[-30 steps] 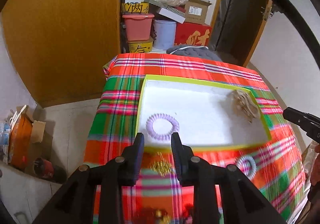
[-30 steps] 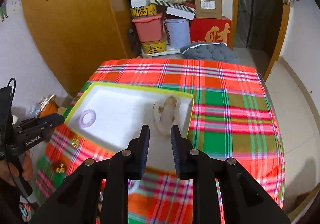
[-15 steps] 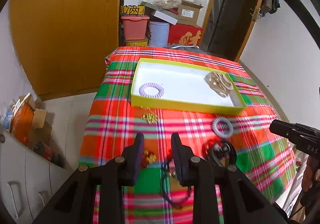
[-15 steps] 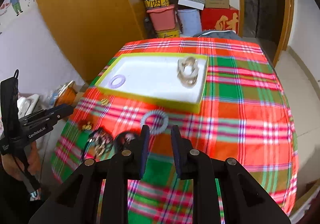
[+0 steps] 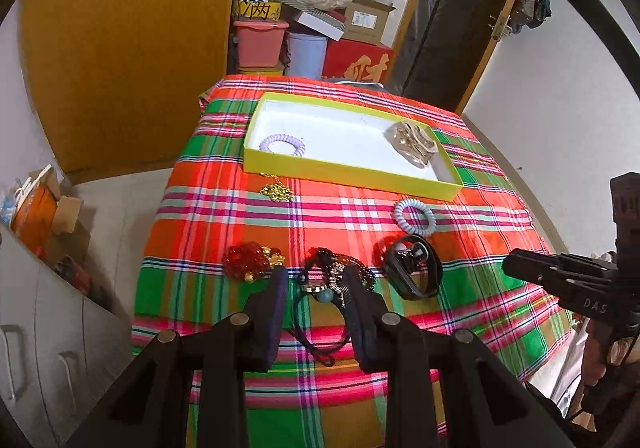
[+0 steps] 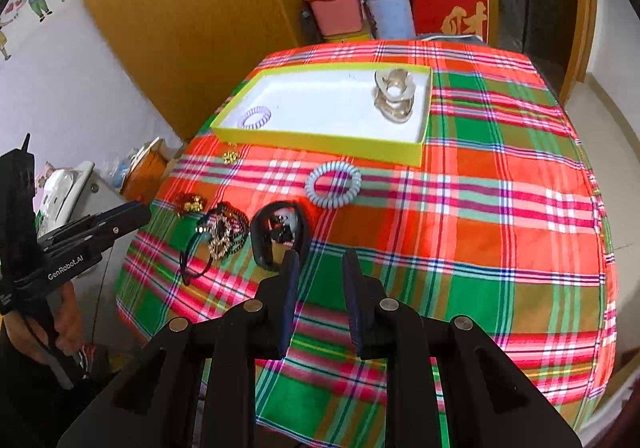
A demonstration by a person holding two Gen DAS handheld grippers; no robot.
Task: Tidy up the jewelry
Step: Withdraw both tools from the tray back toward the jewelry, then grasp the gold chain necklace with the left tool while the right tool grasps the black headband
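Both grippers hover over the counter (image 6: pixel 480 208), jaws spread and holding nothing.
Left gripper (image 5: pixel 316 280) frames the dark necklace (image 5: pixel 334 276) between its jaws; right gripper (image 6: pixel 320 260) has the black band (image 6: pixel 280 232) just ahead-left — the pale coil (image 6: pixel 333 184) beyond, then the tray (image 6: pixel 320 138) with a lilac coil (image 6: pixel 255 117) and a clip (image 6: pixel 394 96).

Open plaid cloth (image 6: pixel 500 208) right of yellow tray (image 6: pixel 320 138); near-left edge crowded with black necklace tangle (image 5: pixel 332 280), red bead cluster (image 5: pixel 248 262), black clip (image 5: pixel 412 268), pale coil hair tie (image 5: pixel 414 217).
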